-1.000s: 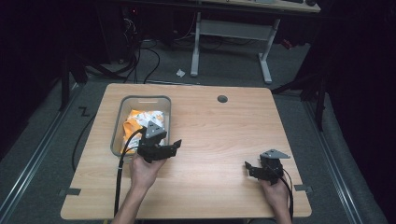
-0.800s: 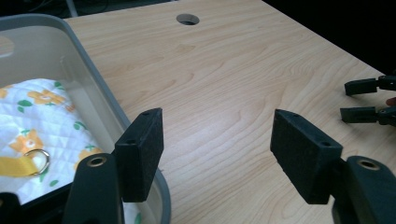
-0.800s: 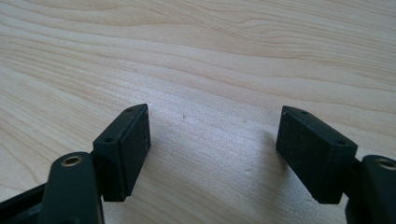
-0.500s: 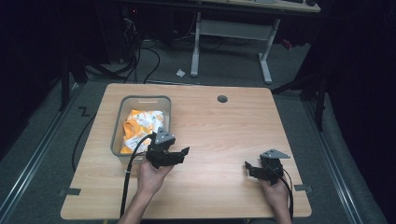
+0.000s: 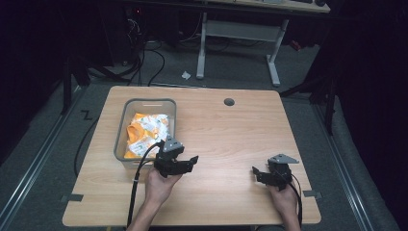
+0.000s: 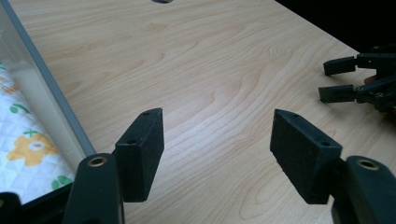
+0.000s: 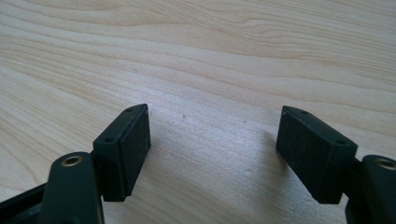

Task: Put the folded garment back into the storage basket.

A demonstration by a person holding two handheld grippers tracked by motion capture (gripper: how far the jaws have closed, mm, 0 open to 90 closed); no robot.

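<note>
Pale smooth wood-grain table (image 5: 226,139), translucent grey plastic bin (image 5: 121,139), quilted printed cloth (image 5: 146,134).

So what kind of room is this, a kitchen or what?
Probably a lab or workshop, not a kitchen. A bare wooden table stands in a dark room, cables trail over the grey floor behind it, and another desk's metal legs stand at the back.

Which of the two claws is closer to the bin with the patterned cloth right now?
The left claw. It sits just off the near right corner of the clear bin, while the right claw rests far off toward the table's right side.
</note>
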